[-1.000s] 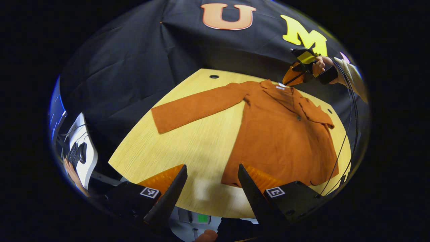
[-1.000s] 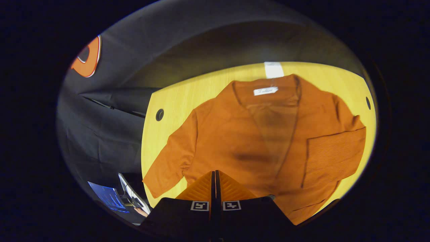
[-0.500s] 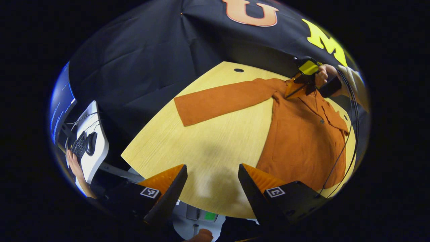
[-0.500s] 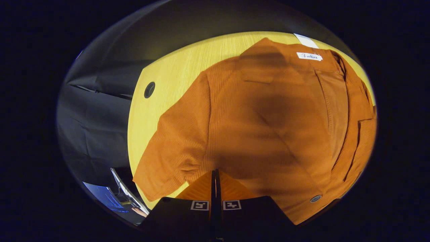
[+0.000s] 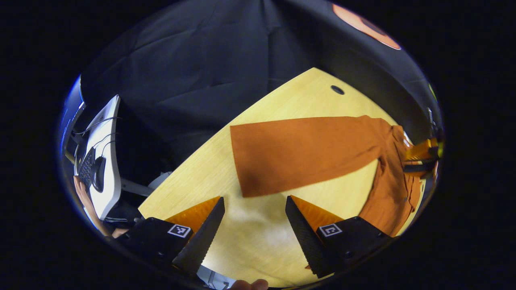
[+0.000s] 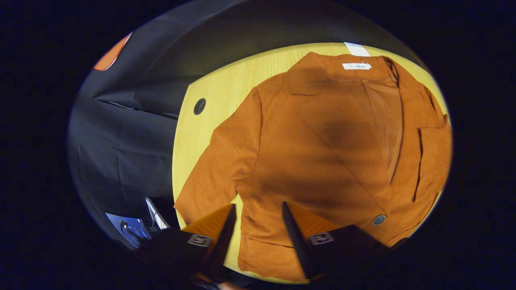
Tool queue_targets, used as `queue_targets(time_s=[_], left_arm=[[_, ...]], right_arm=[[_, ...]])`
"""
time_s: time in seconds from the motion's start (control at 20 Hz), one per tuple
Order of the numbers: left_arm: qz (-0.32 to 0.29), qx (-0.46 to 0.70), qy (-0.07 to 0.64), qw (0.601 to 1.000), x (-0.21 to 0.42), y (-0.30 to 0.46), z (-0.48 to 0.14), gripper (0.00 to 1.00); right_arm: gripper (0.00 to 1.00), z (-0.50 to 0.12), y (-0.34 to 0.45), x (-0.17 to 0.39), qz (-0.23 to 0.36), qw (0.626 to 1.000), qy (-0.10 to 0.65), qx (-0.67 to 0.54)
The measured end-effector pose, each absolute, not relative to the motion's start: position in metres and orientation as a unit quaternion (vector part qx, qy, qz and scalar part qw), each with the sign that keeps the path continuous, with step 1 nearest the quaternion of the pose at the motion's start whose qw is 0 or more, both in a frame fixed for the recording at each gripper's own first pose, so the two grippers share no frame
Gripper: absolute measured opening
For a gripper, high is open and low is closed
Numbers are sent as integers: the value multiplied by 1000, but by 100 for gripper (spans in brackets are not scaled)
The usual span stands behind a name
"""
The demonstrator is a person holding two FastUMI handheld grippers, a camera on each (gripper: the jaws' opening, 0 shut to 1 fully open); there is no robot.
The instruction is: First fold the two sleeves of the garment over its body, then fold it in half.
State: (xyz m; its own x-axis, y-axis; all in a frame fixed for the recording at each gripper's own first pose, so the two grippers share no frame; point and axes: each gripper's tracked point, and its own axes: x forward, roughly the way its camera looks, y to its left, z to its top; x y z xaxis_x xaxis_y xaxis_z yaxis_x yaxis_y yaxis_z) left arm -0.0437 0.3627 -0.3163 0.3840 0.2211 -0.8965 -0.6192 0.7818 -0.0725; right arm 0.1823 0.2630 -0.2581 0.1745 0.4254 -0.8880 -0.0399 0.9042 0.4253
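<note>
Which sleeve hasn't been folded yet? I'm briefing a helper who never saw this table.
On the light wooden table lies an orange jacket. Its outstretched sleeve lies flat on bare wood, its cuff just beyond the open left gripper; the other sleeve already lies over the jacket's body.

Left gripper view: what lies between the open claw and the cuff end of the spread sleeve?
Only bare wooden table: the left claw hovers open just short of the orange jacket's sleeve, touching nothing.

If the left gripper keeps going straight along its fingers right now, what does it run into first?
Probably the cuff end of the outstretched sleeve, lying flat on the table just ahead of the open left gripper. Bare tabletop lies between the fingers; depth is hard to judge, so it may touch wood first.
</note>
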Motion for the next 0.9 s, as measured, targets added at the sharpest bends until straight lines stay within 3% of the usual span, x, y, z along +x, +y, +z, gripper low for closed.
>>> queue_targets(time_s=[0.1, 0.3, 0.35, 0.4, 0.6, 0.7, 0.85, 0.9], left_arm=[[265, -242, 496, 791, -26, 371, -323, 99], [262, -257, 527, 767, 0, 391, -331, 99], [267, -256, 537, 758, 1, 396, -334, 99], [271, -263, 542, 750, 3, 397, -332, 99], [259, -258, 580, 728, 8, 400, -336, 98], [261, -268, 591, 715, 8, 399, -338, 95], [250, -268, 599, 712, 13, 397, -338, 83], [246, -267, 601, 712, 17, 395, -340, 64]], right_arm=[[96, -261, 243, 164, 159, 753, 626, 125], [97, -258, 198, 114, 165, 753, 633, 77], [92, -257, 188, 99, 165, 751, 636, 74], [97, -257, 179, 84, 166, 747, 639, 74], [93, -254, 148, 32, 166, 743, 642, 92], [97, -253, 135, 10, 161, 742, 642, 111], [97, -255, 116, -15, 151, 736, 647, 127], [92, -256, 109, -19, 146, 738, 646, 130]])
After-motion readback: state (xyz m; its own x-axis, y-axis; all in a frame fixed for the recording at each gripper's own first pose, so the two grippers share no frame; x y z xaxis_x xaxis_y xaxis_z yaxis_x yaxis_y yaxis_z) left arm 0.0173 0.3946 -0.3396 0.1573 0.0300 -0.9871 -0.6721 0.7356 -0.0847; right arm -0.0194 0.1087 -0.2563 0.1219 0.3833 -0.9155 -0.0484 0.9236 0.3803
